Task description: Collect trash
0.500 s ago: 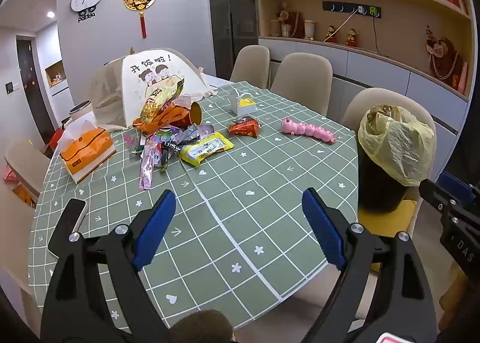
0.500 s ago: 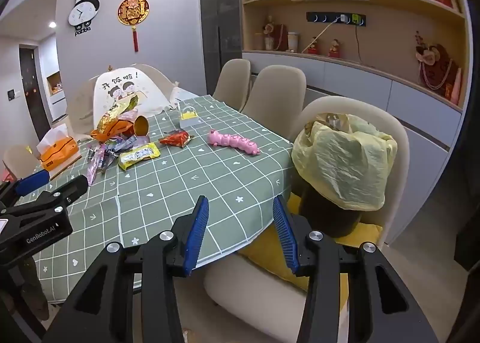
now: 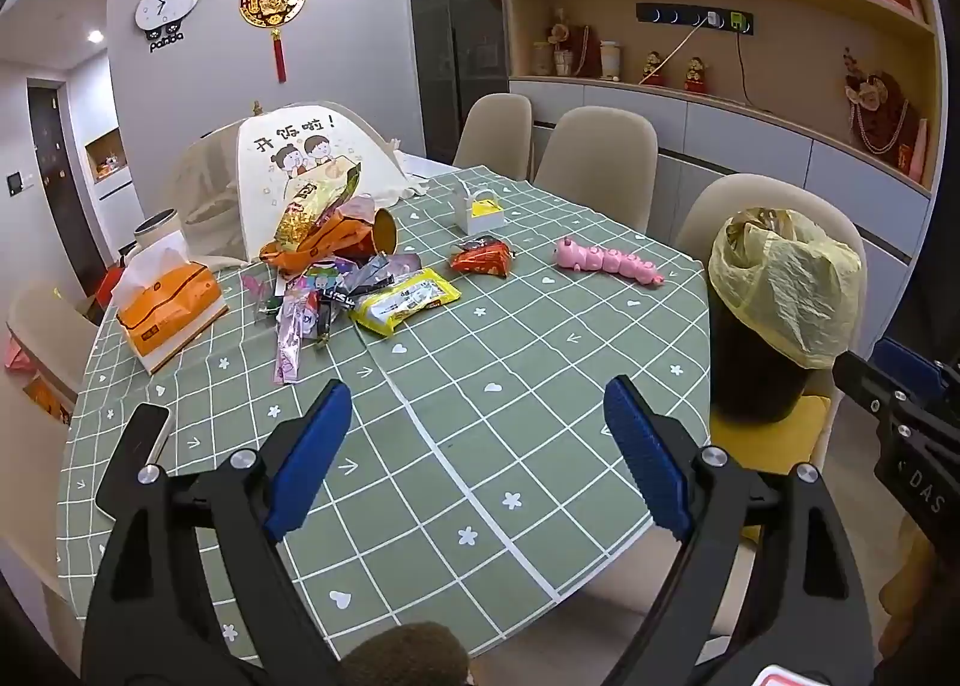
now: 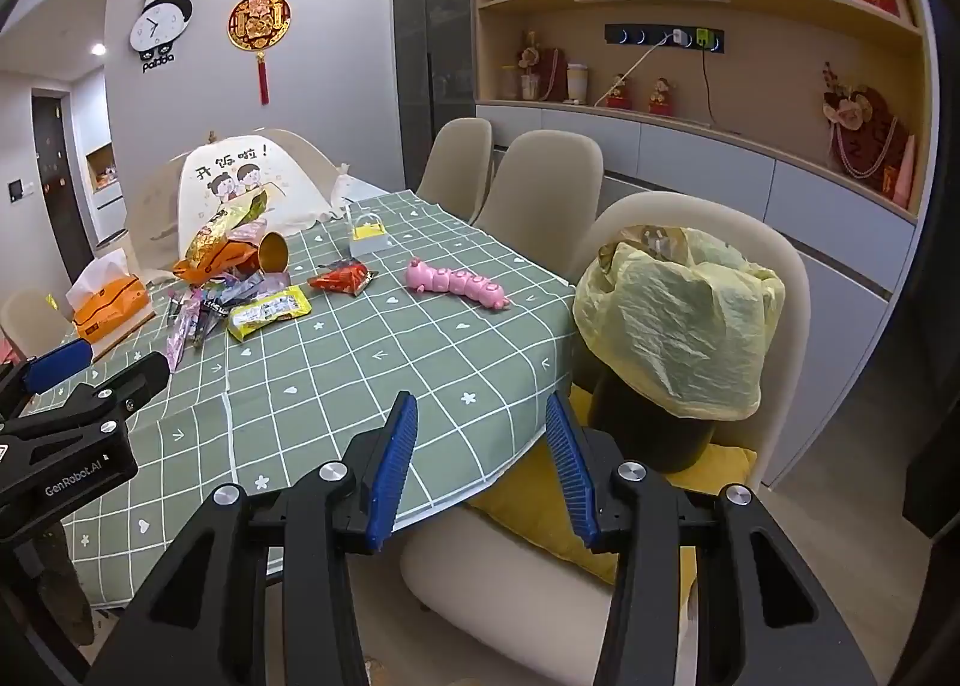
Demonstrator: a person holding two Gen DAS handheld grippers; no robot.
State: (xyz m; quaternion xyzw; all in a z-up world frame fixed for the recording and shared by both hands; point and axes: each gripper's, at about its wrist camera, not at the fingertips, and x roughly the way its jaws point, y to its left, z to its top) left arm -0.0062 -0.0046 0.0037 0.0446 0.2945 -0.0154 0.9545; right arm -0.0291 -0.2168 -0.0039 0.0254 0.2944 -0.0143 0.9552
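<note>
A pile of snack wrappers (image 3: 336, 272) lies on the far left of the green checked table (image 3: 480, 446), with a yellow packet (image 3: 405, 302) and a red wrapper (image 3: 480, 261) beside it. The pile also shows in the right wrist view (image 4: 228, 278). A black bin lined with a yellow bag (image 3: 780, 284) (image 4: 678, 320) stands on a chair at the table's right. My left gripper (image 3: 477, 434) is open and empty above the table's near part. My right gripper (image 4: 480, 446) is open and empty at the table's near edge, left of the bin.
An orange tissue box (image 3: 165, 308), a pink caterpillar toy (image 3: 606, 260), a small white box with a handle (image 3: 480, 212) and a white mesh food cover (image 3: 300, 170) are on the table. Beige chairs (image 3: 600, 158) line the far right side. Cabinets run behind.
Both grippers have shifted only slightly; the scene looks almost the same. Both stay open and empty.
</note>
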